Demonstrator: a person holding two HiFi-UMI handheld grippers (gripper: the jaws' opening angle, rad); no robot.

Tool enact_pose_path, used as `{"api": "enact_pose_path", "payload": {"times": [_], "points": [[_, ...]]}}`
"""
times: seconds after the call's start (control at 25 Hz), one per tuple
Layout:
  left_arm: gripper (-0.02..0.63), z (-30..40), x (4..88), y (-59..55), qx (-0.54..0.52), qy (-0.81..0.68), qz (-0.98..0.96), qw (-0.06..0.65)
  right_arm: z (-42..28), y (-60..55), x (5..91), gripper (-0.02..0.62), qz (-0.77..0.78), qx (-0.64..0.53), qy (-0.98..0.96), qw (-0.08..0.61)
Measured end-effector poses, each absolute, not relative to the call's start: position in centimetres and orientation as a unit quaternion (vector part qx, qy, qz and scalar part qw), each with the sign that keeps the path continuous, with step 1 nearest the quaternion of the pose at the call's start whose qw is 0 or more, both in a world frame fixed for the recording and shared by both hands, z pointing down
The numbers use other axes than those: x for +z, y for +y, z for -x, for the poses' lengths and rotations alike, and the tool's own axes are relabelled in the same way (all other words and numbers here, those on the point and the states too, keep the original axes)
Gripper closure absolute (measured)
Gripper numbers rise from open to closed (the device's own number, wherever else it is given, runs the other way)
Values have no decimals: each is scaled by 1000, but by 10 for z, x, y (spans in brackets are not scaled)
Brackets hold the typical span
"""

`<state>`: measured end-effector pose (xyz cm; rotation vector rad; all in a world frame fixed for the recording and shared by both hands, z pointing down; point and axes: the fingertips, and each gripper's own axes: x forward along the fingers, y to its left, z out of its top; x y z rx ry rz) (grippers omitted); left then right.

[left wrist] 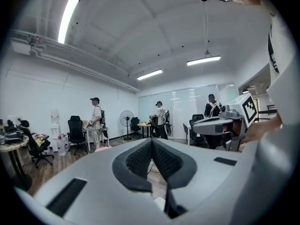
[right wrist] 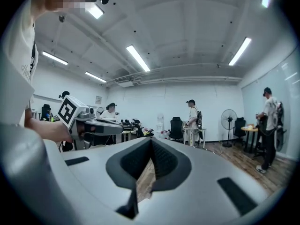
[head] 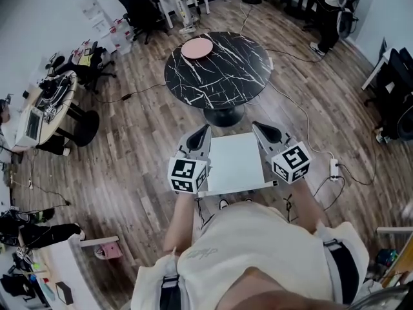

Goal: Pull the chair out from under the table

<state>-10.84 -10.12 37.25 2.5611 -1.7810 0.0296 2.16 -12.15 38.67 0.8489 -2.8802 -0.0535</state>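
A round pink dish (head: 197, 48) is seen on the far part of the round black desk (head: 219, 76), whose top is veined in white. Whether anything lies in the dish cannot be made out.

The chair (head: 235, 163), white with a square seat, is found on the wooden floor (head: 129, 173) on the person's side of the desk. Its far edge is seen near the desk's dark foot (head: 223, 116), and the whole seat shows outside the outline of the desktop.

The seat is flanked by the two tools, both pointed toward the desk. The left tool (head: 206, 130) is held over the seat's left edge and the right tool (head: 257, 126) over its right edge. In the left gripper view the left tool's jaws are seen pressed together with nothing between them. The same is shown of the right tool in the right gripper view. How high the tools are held above the chair cannot be told.

A cube (head: 188, 175) printed with black-and-white square patterns is carried on each tool. Faint grey lettering is seen on the person's white shirt (head: 213, 254), too faint to be read.
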Motion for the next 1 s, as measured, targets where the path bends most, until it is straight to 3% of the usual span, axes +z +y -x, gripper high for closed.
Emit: {"api": "enact_pose_path", "payload": {"times": [1.0], "points": [[589, 107, 417, -93, 18, -553, -830, 63, -32, -108, 421, 591, -304, -3, -946, 111]]}}
